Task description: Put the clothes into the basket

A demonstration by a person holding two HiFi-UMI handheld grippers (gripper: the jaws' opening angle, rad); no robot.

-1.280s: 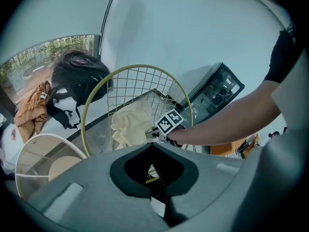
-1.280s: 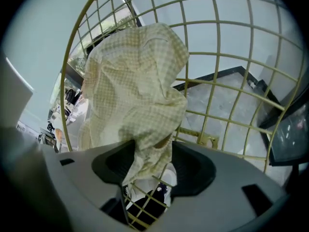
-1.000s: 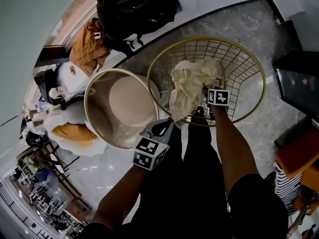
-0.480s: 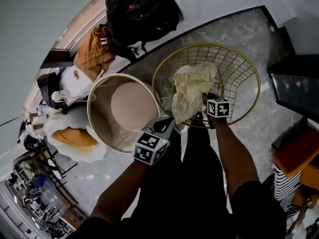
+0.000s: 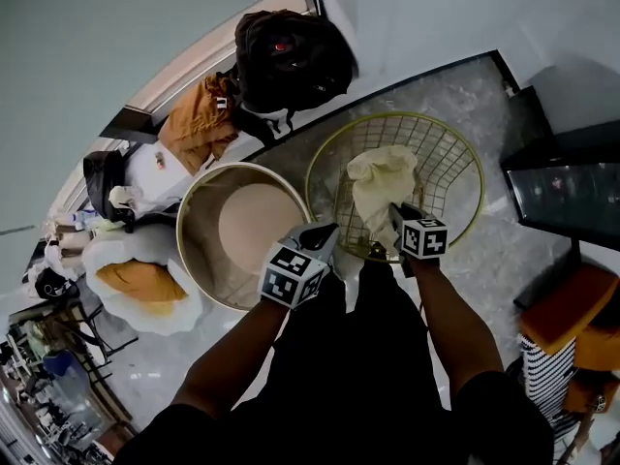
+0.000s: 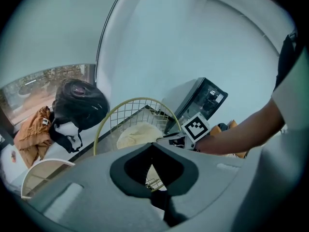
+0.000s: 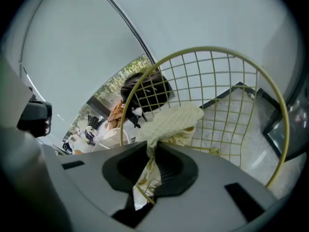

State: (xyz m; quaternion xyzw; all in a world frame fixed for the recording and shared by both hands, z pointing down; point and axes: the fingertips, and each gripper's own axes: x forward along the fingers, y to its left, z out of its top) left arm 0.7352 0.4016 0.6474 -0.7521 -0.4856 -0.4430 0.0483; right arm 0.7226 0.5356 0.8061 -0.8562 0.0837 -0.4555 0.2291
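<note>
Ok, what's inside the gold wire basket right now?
Only a pale yellow cloth shows inside the gold wire basket, pinched by the right gripper. Elsewhere its mesh is bare over the marble floor. Anything beneath the cloth is covered.

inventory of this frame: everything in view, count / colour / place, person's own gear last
wire basket: one, gold, on the floor ahead of the person
cloth: one, pale yellow, hanging over the basket
round bin: one, gold rim, beige inside, beside the basket on its left
backpack: one, black, by the wall beyond the bin
garment: one, orange-brown, left of the backpack
white heap: one, white with an orange piece on it, far left
dark cabinet: one, black, glass front, right edge
floor: grey marble
left gripper: one, jaws together, empty, near the bin's rim
right gripper: one, shut on the cloth
</note>
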